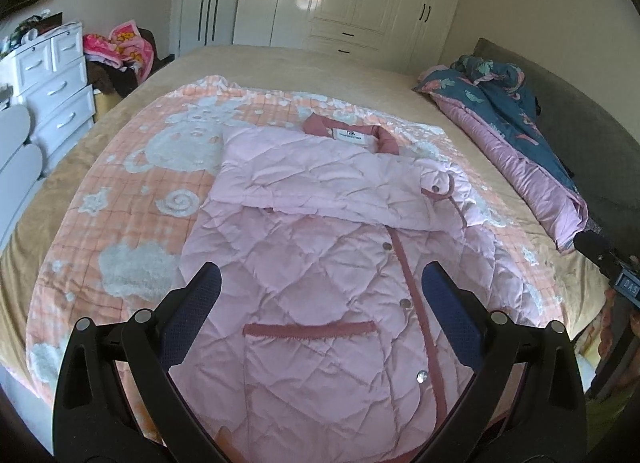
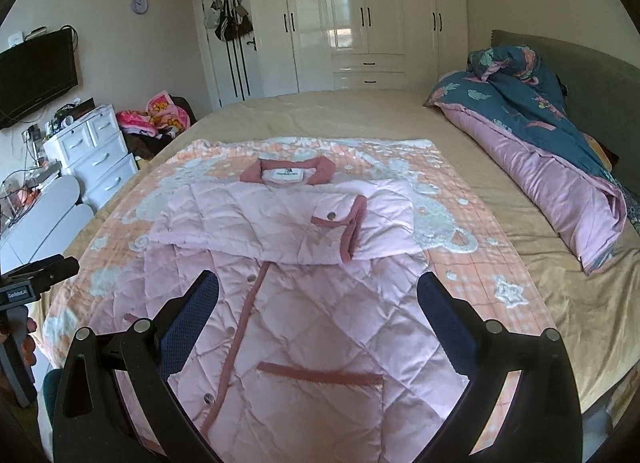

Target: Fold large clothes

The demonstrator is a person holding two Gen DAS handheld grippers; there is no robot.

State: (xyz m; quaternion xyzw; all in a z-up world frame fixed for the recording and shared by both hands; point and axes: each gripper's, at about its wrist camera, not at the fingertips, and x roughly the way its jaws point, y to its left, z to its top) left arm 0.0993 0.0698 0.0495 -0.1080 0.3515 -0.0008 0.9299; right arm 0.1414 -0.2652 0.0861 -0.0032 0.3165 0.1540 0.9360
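A pink quilted coat (image 1: 320, 263) with dark pink trim lies flat on the bed, collar far, hem near. Both sleeves are folded across its chest. It also shows in the right wrist view (image 2: 304, 303). My left gripper (image 1: 322, 287) is open and empty, held above the coat's lower left half, over the pocket. My right gripper (image 2: 318, 295) is open and empty, held above the coat's lower right half. The right gripper's body shows at the right edge of the left wrist view (image 1: 608, 263); the left gripper's body shows at the left edge of the right wrist view (image 2: 36, 279).
The coat lies on an orange and white patterned blanket (image 1: 132, 191) on a tan bed (image 2: 520, 167). A rolled blue and pink quilt (image 2: 552, 151) lies along the grey headboard at right. White drawers (image 1: 56, 83) and a clothes pile (image 1: 120, 51) stand at left. White wardrobes (image 2: 360, 15) stand beyond.
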